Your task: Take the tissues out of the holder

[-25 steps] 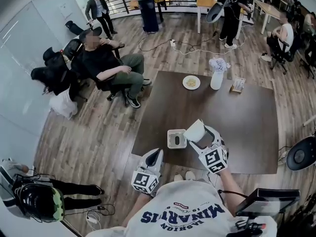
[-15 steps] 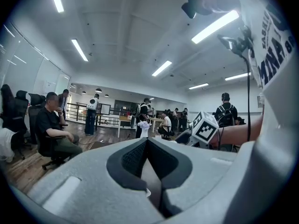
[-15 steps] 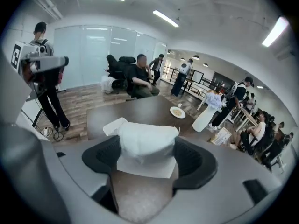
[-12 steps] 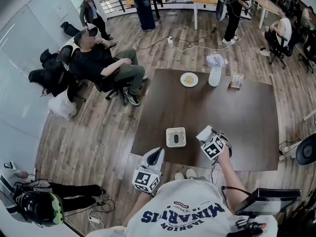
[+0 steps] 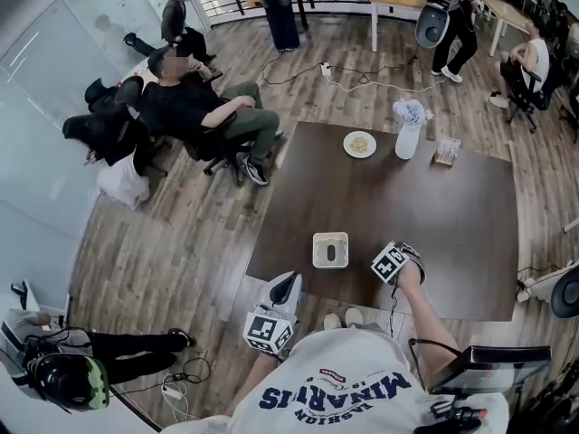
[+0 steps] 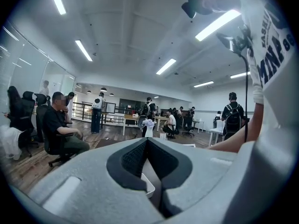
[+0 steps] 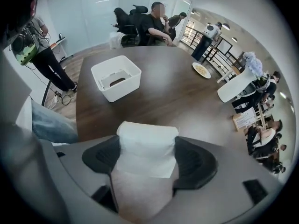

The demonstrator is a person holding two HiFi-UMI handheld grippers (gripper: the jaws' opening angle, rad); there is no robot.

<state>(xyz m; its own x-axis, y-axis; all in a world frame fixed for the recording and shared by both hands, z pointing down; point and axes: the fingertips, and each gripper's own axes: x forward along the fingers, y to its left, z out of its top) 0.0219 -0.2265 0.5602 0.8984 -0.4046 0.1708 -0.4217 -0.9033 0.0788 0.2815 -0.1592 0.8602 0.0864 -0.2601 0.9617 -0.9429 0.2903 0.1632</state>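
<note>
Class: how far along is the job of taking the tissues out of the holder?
Done: the white square plastic holder looks empty, only a dark slot in its floor. In hand: the right gripper clamps the folded white tissues, clear of the holder, over the dark brown table. Left: probably setting them down and releasing. The left gripper is shut, empty.

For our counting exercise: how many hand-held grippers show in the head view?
2. The left hand-held gripper is at the table's near edge; the right hand-held gripper is over the table beside the holder, clamping tissues.
</note>
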